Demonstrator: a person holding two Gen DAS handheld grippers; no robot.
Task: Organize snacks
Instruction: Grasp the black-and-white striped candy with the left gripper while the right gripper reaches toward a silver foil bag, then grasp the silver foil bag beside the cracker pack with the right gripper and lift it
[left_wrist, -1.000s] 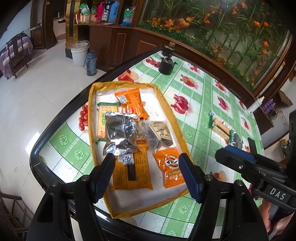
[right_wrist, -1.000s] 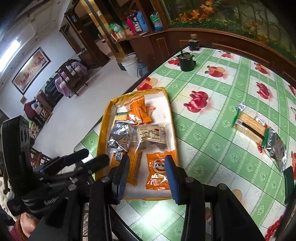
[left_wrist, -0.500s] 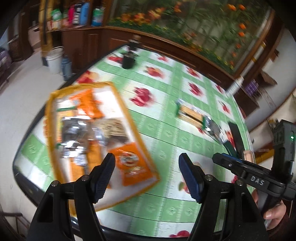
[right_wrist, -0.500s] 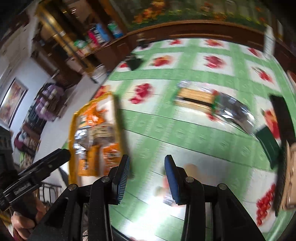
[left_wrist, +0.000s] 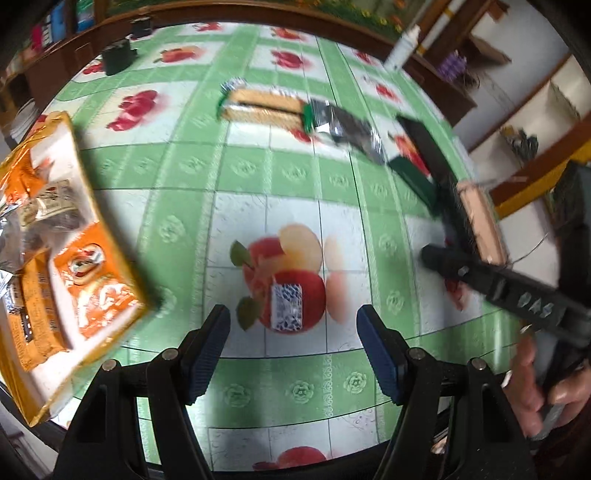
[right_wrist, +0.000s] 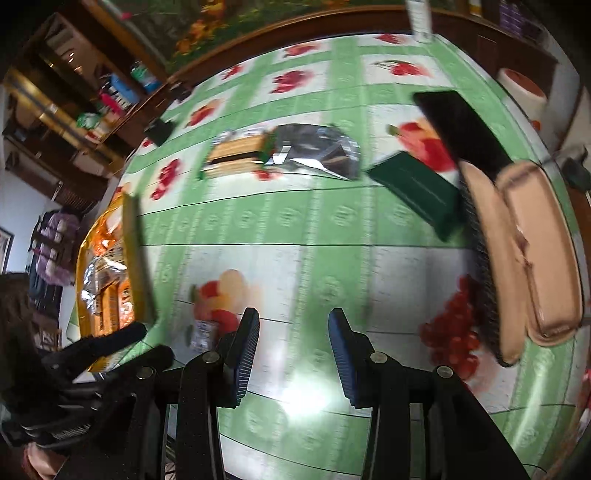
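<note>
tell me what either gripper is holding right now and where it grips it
Nothing is held. The left gripper and the right gripper both have empty jaws with only the tablecloth behind them.

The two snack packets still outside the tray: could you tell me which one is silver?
The silver foil packet, lying right of the cracker pack, whose wrapper has green ends and shows tan biscuits.

A yellow-rimmed tray (left_wrist: 122, 254) of orange and silver snack packets (left_wrist: 94, 280) is seen at the table's left; a biscuit pack (left_wrist: 264, 105) and a silver pouch (left_wrist: 349, 129) are laid touching, well apart from it.
</note>
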